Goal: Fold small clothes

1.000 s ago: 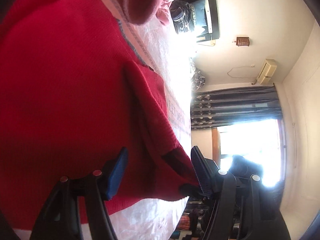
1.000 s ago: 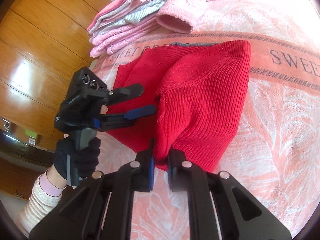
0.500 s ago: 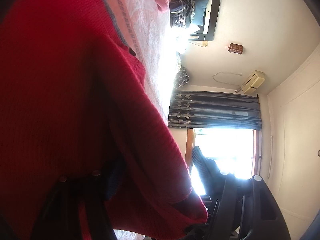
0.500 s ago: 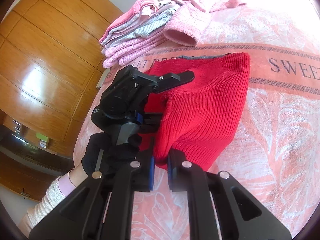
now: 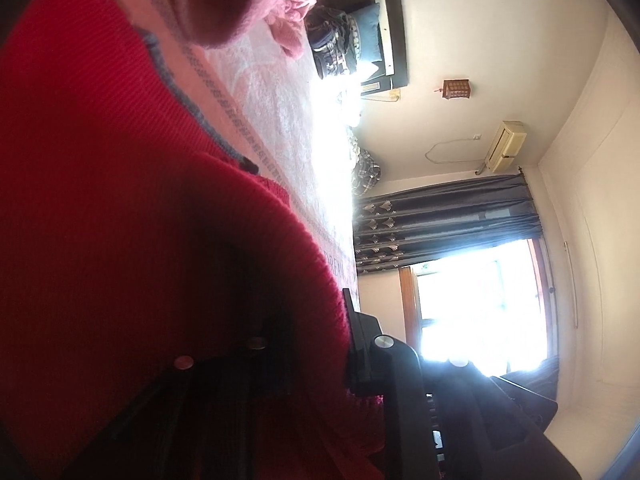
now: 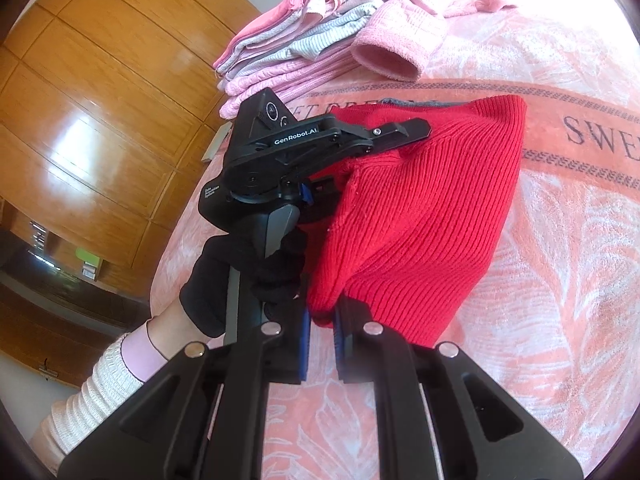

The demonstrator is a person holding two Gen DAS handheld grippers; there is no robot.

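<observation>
A red knitted garment (image 6: 432,208) lies partly folded on the pink bedspread (image 6: 560,280). My right gripper (image 6: 320,320) is shut on its near corner, which it holds lifted a little. A gloved hand (image 6: 240,280) holds my left gripper (image 6: 372,160) at the garment's left edge. Its upper finger (image 6: 400,130) lies over a thick fold and the lower one is buried in the cloth. In the left wrist view the red garment (image 5: 120,160) fills the left side and drapes over one finger. My left gripper (image 5: 304,320) has its jaws drawn in on that fold.
A stack of folded pink and grey clothes (image 6: 304,52) sits at the back left, with a pink cuff (image 6: 388,60) beside it and more pink clothes behind. A wooden wardrobe (image 6: 100,100) stands left of the bed. The bedspread stretches bare to the right.
My left gripper moved in from the left, pushed over the red fold and drew its fingers together on it. My right gripper stayed shut on the near corner, lifting slightly.
</observation>
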